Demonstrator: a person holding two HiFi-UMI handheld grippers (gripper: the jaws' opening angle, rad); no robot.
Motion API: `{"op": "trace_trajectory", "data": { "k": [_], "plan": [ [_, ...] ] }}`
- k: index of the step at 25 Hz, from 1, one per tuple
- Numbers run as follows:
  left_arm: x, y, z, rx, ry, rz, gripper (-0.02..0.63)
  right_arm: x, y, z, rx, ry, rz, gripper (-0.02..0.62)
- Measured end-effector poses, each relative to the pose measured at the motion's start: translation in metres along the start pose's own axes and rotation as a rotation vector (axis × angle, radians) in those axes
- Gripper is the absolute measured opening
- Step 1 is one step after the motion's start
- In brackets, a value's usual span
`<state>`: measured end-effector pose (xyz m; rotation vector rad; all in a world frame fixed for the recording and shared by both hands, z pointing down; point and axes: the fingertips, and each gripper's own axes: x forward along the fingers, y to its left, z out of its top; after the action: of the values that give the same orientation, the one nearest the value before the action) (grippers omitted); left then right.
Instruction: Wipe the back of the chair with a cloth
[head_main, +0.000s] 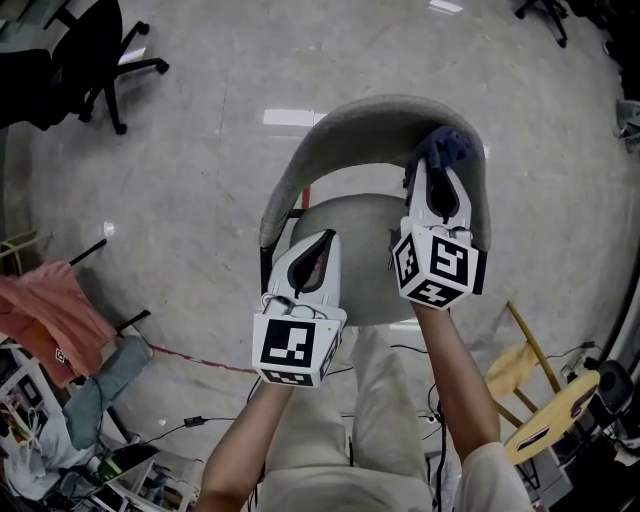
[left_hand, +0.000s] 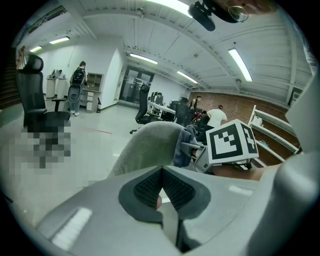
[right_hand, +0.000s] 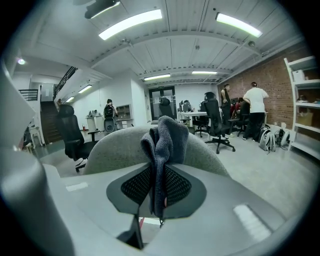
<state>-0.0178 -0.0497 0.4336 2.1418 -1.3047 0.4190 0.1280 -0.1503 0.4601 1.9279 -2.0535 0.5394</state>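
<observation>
The chair's curved grey backrest (head_main: 380, 118) arcs in front of me above its round seat (head_main: 350, 245). My right gripper (head_main: 440, 172) is shut on a blue-grey cloth (head_main: 447, 147), which rests against the right end of the backrest's top edge. In the right gripper view the cloth (right_hand: 164, 145) stands bunched between the pads with the backrest (right_hand: 120, 145) just behind it. My left gripper (head_main: 318, 240) hovers over the seat's left part, shut and holding nothing; its view shows the backrest (left_hand: 150, 145), the cloth (left_hand: 184, 147) and the right gripper's marker cube (left_hand: 232, 142).
A black office chair (head_main: 90, 55) stands at the far left. Pink and blue fabric (head_main: 55, 315) and cables lie on the floor at lower left. A yellow wooden folding stool (head_main: 545, 395) is at lower right. People and office chairs fill the room's background.
</observation>
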Motion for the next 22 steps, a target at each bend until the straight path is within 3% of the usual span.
{"op": "trace_trajectory", "data": {
  "k": [22],
  "plan": [
    [-0.015,0.037,-0.004,-0.036,-0.014,0.043,0.001,0.02,0.096,-0.005,-0.117,0.009,0.24,0.074]
  ]
}}
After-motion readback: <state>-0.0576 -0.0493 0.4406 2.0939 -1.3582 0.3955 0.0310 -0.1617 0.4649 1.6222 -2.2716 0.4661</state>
